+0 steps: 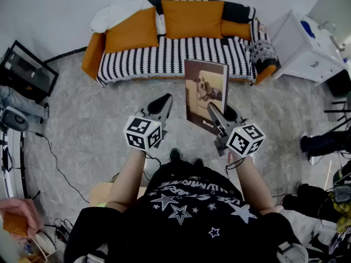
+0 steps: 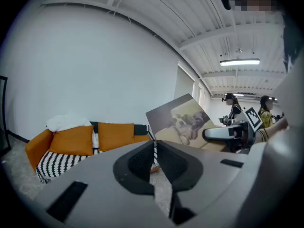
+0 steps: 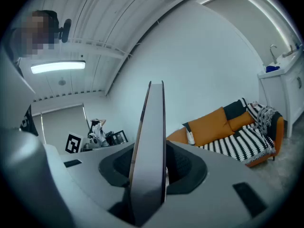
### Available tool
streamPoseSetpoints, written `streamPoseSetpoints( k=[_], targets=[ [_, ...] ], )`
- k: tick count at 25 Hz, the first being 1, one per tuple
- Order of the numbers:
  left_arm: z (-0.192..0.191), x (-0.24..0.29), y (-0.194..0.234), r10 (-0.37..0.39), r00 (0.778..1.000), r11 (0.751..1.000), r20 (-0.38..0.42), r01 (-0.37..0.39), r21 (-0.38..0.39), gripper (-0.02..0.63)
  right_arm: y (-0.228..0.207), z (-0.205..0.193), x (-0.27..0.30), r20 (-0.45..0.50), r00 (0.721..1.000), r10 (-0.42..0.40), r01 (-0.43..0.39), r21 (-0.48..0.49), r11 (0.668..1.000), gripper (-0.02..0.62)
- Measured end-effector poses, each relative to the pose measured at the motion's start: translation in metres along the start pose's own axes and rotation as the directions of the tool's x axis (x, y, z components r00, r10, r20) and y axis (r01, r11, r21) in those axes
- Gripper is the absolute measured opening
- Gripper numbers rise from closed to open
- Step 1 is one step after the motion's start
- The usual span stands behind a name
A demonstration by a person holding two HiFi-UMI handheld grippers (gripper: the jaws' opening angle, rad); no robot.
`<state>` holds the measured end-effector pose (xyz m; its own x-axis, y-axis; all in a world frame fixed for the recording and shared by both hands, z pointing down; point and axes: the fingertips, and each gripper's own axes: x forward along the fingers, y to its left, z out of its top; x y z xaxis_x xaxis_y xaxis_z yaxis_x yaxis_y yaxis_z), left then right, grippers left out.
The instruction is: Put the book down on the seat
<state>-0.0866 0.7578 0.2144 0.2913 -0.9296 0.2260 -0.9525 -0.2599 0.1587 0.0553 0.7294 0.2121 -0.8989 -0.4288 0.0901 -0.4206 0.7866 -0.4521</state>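
The book (image 1: 205,95), its cover showing a dog, is held upright in front of me, above the floor and short of the sofa. My right gripper (image 1: 221,114) is shut on its lower edge. In the right gripper view the book (image 3: 151,146) stands edge-on between the jaws, pressed on both sides. My left gripper (image 1: 164,101) hovers to the left of the book, shut and empty, and its jaws (image 2: 155,145) meet with nothing between them. The sofa seat (image 1: 175,53) is striped black and white, with orange cushions (image 1: 192,18) along its back. From the left gripper view the book (image 2: 183,122) sits right of the sofa (image 2: 71,151).
A white blanket (image 1: 118,12) lies on the sofa's left back corner. A white cabinet (image 1: 304,48) stands right of the sofa. A dark screen (image 1: 27,70) and cables lie on the floor at left. A person's foot (image 1: 318,144) is at right.
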Motion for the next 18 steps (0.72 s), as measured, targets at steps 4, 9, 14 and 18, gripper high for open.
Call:
streamPoseSetpoints(
  k=[4, 9, 14, 18],
  targets=[
    [0.004, -0.003, -0.001, 0.007, 1.000, 1.000, 0.014, -0.007, -0.005, 0.022, 0.000, -0.002, -0.001, -0.008, 1.000, 0.007, -0.007, 0.001, 1.000, 0.153],
    [0.002, -0.001, -0.004, 0.013, 1.000, 1.000, 0.000, -0.013, 0.012, 0.022, -0.001, -0.003, 0.001, -0.013, 1.000, 0.014, -0.014, 0.007, 1.000, 0.153],
    [-0.002, -0.001, 0.000, 0.036, 0.999, 0.999, -0.005, -0.036, 0.004, 0.023, -0.007, -0.009, 0.005, -0.035, 0.999, 0.029, -0.029, 0.019, 0.999, 0.153],
    [-0.007, -0.006, 0.011, 0.055, 0.998, 0.998, -0.008, -0.055, -0.016, 0.023, -0.004, -0.012, 0.014, -0.052, 0.998, 0.047, -0.046, 0.021, 0.999, 0.153]
  ],
)
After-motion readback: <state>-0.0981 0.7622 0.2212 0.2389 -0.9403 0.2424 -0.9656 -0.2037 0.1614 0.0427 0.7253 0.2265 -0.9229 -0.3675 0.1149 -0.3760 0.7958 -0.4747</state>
